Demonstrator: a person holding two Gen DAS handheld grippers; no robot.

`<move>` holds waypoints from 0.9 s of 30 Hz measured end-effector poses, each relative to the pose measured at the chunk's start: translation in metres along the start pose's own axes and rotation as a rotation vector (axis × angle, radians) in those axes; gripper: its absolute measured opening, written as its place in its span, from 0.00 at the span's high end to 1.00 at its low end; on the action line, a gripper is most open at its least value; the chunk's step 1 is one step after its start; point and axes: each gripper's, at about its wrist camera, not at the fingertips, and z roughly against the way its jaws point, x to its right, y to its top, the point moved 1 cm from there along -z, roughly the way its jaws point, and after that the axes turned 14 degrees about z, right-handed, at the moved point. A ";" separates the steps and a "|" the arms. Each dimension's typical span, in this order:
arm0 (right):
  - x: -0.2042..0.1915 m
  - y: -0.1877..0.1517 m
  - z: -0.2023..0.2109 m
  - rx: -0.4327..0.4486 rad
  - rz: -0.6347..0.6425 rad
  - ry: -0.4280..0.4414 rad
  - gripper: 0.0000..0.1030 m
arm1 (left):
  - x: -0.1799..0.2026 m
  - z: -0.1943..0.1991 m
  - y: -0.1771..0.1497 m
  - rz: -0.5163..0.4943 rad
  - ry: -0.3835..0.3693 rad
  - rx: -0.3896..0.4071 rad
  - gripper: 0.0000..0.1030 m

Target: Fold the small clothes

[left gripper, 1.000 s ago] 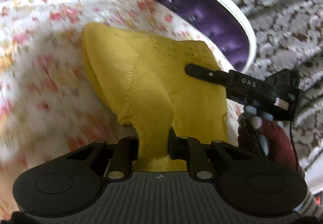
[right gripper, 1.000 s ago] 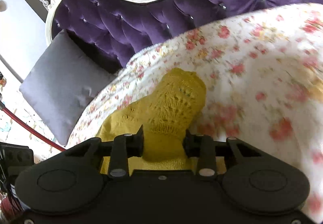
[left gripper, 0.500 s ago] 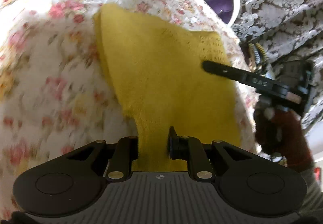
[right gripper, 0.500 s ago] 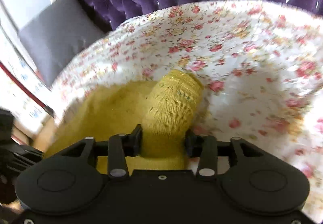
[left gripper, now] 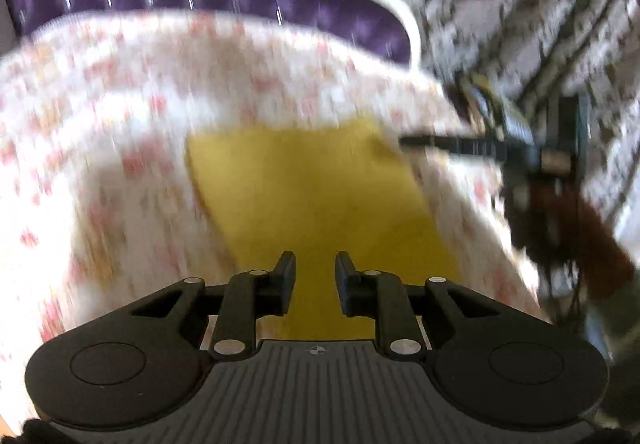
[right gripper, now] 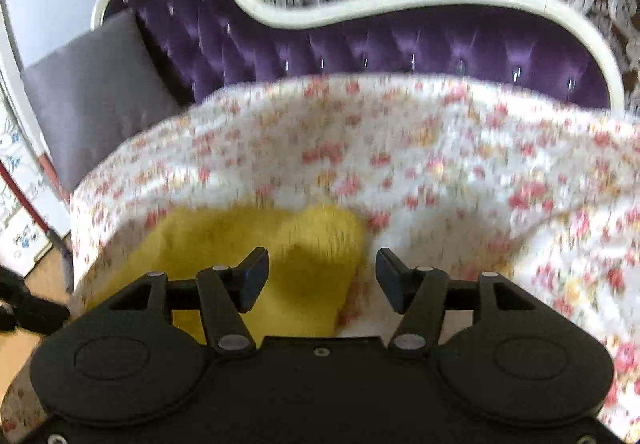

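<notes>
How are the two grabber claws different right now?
The right gripper has its jaws spread wide, while the left gripper has only a narrow gap. The yellow knit garment fills the whole gap of the left gripper, but only part of the right gripper's, where the floral bedspread also shows. Both are open, black, and holding nothing.

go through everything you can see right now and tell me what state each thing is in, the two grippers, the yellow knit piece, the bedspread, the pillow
left gripper: open, nothing between its fingers, over the garment.
right gripper: open wide, empty, above the garment's edge.
yellow knit garment: lying flat on the bedspread, held by neither gripper.
floral bedspread: spread over the bed, slightly rumpled.
grey pillow: leaning against the headboard.
purple tufted headboard: upright behind the bed.
</notes>
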 end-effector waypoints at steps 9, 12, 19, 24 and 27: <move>-0.007 -0.002 -0.049 -0.055 0.071 -0.117 0.38 | 0.009 -0.107 0.053 -0.029 0.216 0.107 0.74; -0.004 -0.016 -0.062 -0.099 0.079 -0.144 0.38 | -0.007 -0.131 0.053 -0.041 0.299 0.074 0.73; 0.003 -0.027 -0.062 -0.070 0.039 -0.154 0.31 | -0.003 -0.145 0.058 -0.090 0.372 0.081 0.72; 0.001 -0.027 -0.063 -0.063 0.038 -0.168 0.28 | 0.000 -0.148 0.056 -0.096 0.397 0.095 0.71; 0.001 -0.028 -0.064 -0.063 0.038 -0.177 0.25 | 0.001 -0.150 0.056 -0.092 0.407 0.104 0.70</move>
